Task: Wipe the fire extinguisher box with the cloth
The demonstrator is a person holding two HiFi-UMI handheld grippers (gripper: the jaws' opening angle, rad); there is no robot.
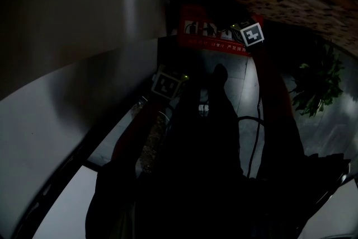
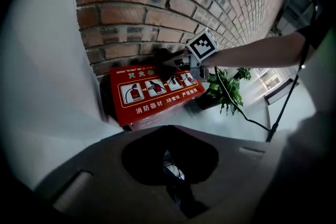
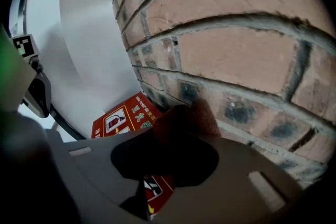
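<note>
Item: fire extinguisher box [image 2: 157, 93], red with white pictograms and print on its top, standing on the floor at the foot of a brick wall [image 2: 157, 2], with a pale curved panel [image 2: 47, 86] to its left and a potted plant [image 2: 226, 89] just to its right. Item: cloth [image 3: 184, 120], dark reddish-brown, bunched, pinched by the right gripper [image 2: 178, 64] and set on the box's top at the far edge, close against the bricks. Item: left gripper [image 2: 176, 183], held back on the near side, well apart from the box and touching nothing; its own view shows only a grey housing with a dark opening, so whether its jaws are spread or pressed together cannot be told. Step in hand, by judgement: the wiping itself, cloth in contact at the far side of the top. Next move, by judgement: draw the cloth nearward and sideways across the printed top, keeping it pressed flat and clear of the rough brick, then the sides. Views compared: the head view is very dark and gives little beyond the two marker cubes and a red strip of box. The left gripper view alone shows the whole top, the plant, a trailing cable [image 2: 247, 113] and the right gripper at work. The right gripper view alone shows the cloth's weave and how tightly it sits beside the wall.
</note>
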